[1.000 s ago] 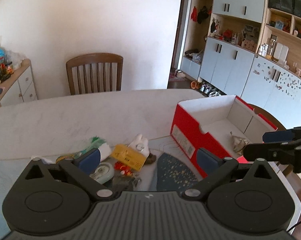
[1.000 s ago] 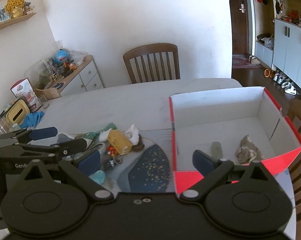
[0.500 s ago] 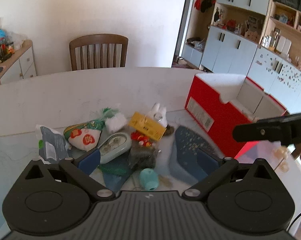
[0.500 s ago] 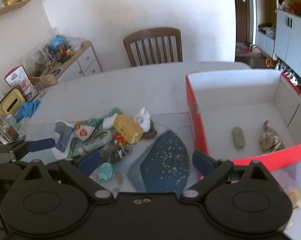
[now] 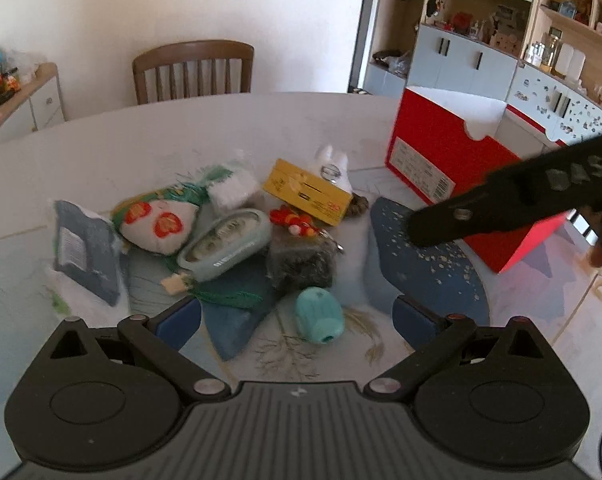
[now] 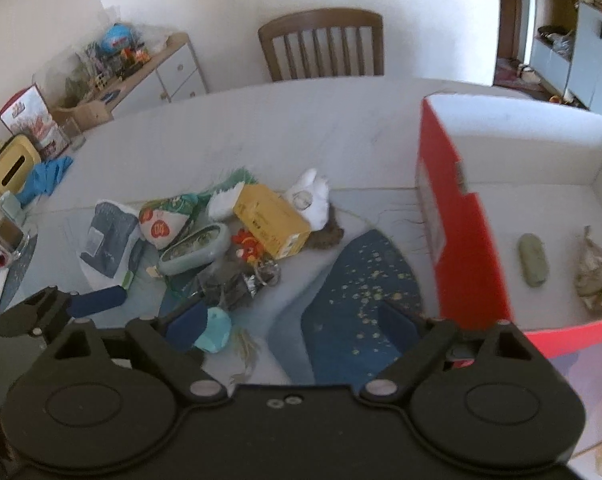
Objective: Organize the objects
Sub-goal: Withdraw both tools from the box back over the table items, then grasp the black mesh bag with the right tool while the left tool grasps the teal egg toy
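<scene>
Cataloguing: loose household items heaped on a pale marble-look surface (image 5: pixel 149 136), with one open box beside them.
Left hand-held gripper (image 5: pixel 297 314): lower centre of the left wrist view; jaws spread wide, nothing between the blue pads; the teal egg-shaped case lies on the surface in the gap, untouched.
Right hand-held gripper (image 6: pixel 289 322): lower centre of the right wrist view; jaws wide but closing, with nothing clamped; only the printed mat shows between the fingertips.
Red box (image 6: pixel 461 236): right side of the right wrist view, open top, white inside; holds a grey-green oblong piece (image 6: pixel 533 260) and a crumpled beige item (image 6: pixel 595 276), lying apart from each other.
Teal egg-shaped case (image 5: pixel 319 316): lower centre of the left wrist view, nearest piece of the heap.
Yellow carton (image 5: pixel 307 192): centre, tilted, with a white rabbit-eared figure (image 5: pixel 333 166) just behind it.
Pale green oval tin (image 5: pixel 225 244): centre left, leaning against a white pouch with red prints (image 5: pixel 157 222).
Grey-blue packet (image 5: pixel 85 252): left edge of the heap, lying flat.
Dark mesh bundle (image 5: pixel 301 262): just above the teal case.
Red charm (image 5: pixel 295 220): between carton and bundle.
Dark blue speckled mat (image 6: pixel 361 280): between the heap and the box.
Wooden chair (image 5: pixel 193 70): upper centre, behind the surface.
</scene>
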Demonstrator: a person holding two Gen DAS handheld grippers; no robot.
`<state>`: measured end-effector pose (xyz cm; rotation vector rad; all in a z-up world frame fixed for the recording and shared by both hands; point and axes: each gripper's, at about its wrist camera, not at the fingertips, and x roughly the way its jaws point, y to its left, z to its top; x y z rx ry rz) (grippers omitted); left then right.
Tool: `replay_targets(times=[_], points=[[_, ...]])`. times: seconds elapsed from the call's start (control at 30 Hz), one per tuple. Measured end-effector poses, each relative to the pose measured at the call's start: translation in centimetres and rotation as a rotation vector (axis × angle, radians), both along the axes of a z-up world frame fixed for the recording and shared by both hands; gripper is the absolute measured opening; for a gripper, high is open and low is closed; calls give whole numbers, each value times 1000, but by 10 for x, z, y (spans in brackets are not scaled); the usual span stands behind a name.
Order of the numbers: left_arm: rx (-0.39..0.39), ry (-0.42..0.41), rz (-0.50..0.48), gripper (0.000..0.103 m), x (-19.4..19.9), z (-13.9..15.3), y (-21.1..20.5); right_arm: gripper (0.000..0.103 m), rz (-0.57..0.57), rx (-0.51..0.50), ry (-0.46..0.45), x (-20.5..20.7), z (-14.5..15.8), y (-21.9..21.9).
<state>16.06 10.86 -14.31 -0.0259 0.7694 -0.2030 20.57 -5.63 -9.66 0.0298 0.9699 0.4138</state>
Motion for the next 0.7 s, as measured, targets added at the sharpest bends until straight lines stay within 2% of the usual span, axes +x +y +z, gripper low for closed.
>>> replay_targets(times=[0.23, 0.47, 0.57, 0.7], points=[[-5, 24, 21, 101, 6, -12, -8, 88, 65, -2, 53, 19, -14, 26], [-6, 43, 27, 83, 10, -19, -12, 82, 121, -10, 122, 39, -28, 51], [-4, 46, 22, 72, 13, -20, -13, 81, 119, -4, 157, 47, -32, 58], [-8, 49, 13, 63, 14, -21, -15, 79, 113, 3, 197, 56, -34, 64]])
